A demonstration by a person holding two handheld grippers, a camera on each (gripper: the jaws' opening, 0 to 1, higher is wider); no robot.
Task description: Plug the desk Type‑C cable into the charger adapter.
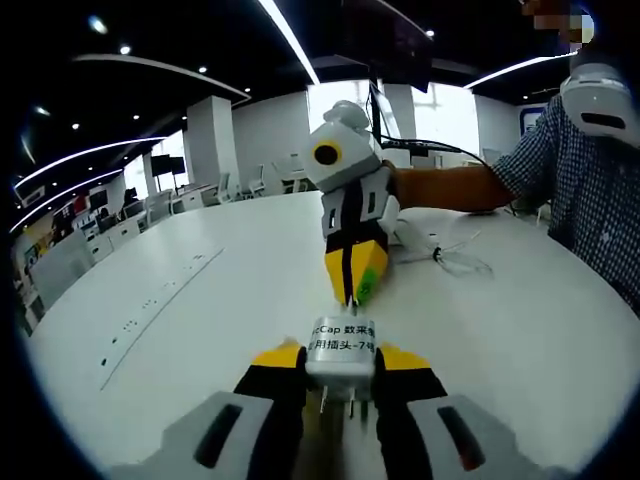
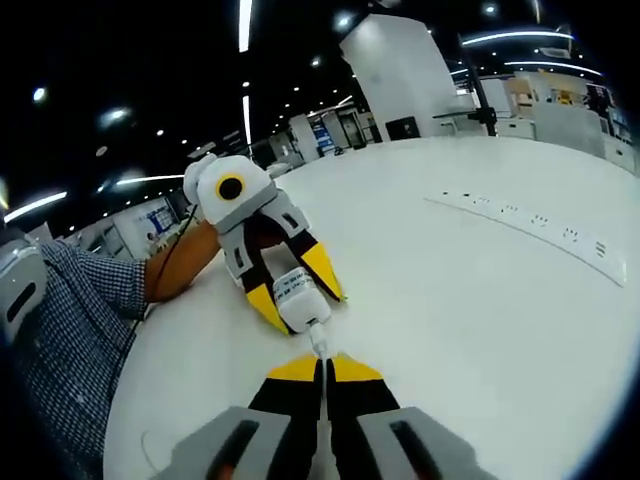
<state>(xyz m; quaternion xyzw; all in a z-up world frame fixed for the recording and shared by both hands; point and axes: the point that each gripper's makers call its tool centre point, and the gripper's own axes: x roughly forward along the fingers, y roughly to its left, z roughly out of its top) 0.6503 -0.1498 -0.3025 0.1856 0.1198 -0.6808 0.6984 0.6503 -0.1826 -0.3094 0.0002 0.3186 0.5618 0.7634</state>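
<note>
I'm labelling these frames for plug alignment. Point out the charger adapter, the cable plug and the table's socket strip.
charger adapter (image 1: 341, 352): left gripper view, its labelled white face.
cable plug (image 2: 319, 342): right gripper view, tip ahead of the jaws.
socket strip (image 2: 535, 220): right gripper view, mid-strip.

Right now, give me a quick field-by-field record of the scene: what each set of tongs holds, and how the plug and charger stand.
left tongs: shut on the charger adapter, prongs toward the camera
right tongs: shut on the Type-C cable, plug pointing at the adapter
plug and port: tip at the adapter's face; whether it is seated cannot be told
surface: white table with a strip of sockets
loose cable: lies on the table behind the right tongs
</note>
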